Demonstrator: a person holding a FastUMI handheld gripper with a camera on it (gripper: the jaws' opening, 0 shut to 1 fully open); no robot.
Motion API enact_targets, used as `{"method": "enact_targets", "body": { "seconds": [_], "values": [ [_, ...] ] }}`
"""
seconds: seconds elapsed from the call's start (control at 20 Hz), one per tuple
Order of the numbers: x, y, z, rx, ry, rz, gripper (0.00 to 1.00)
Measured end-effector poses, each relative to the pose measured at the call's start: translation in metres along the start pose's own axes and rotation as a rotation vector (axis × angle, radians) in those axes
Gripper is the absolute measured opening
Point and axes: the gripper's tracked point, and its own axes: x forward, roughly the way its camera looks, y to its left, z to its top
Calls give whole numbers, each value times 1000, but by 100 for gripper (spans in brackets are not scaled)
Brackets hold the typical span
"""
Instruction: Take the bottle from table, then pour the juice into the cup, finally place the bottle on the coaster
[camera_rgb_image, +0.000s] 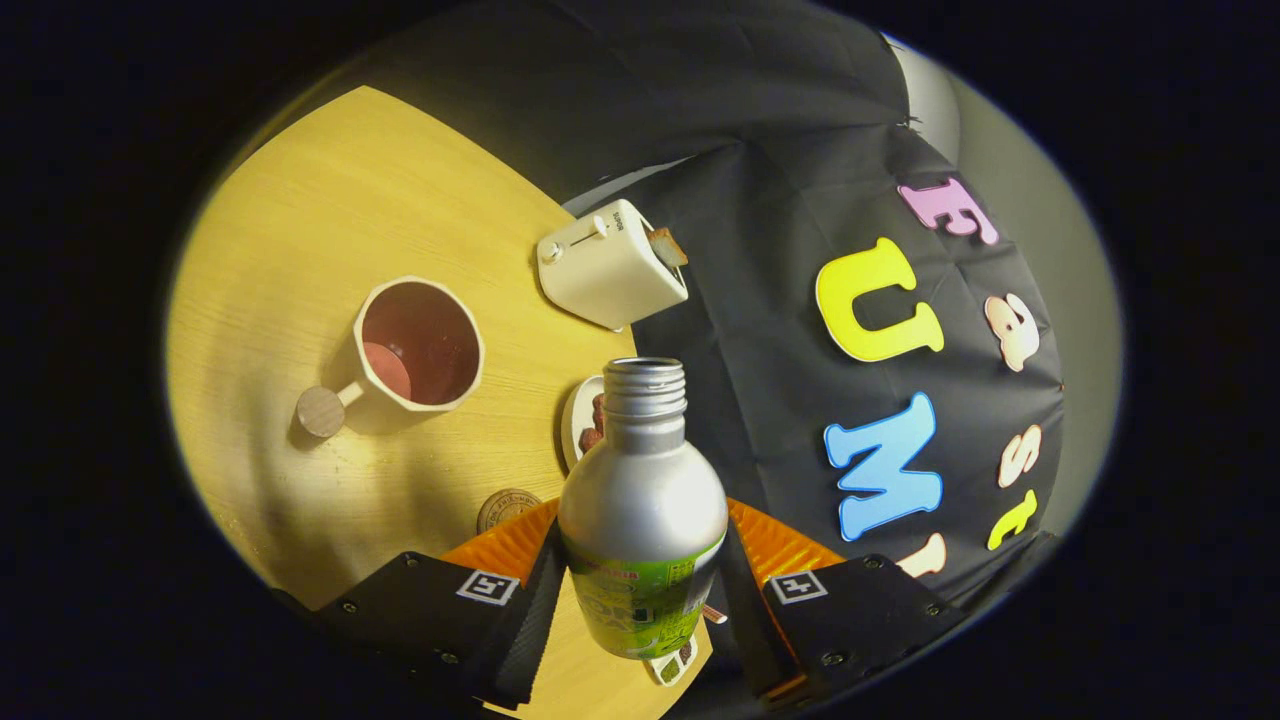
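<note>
The tool (640, 600) is clamped on the open bottle (642, 500), the cup (418, 345) well beyond.

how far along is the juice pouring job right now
Done: the bottle is off the table, gripped between the fingers of the hand-held gripper, cap off. In hand: it is tilted, mouth aimed beside the cup, no stream visible. Left: finish pouring, then set it on the coaster.
</note>
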Motion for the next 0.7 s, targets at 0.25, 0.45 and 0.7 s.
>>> {"method": "enact_targets", "body": {
  "seconds": [0.25, 0.45, 0.7],
  "values": [
    [6, 5, 0, -87, 18, 29, 76],
    [7, 6, 4, -125, 11, 41, 76],
    [8, 5, 8, -205, 9, 40, 76]
  ]
}}
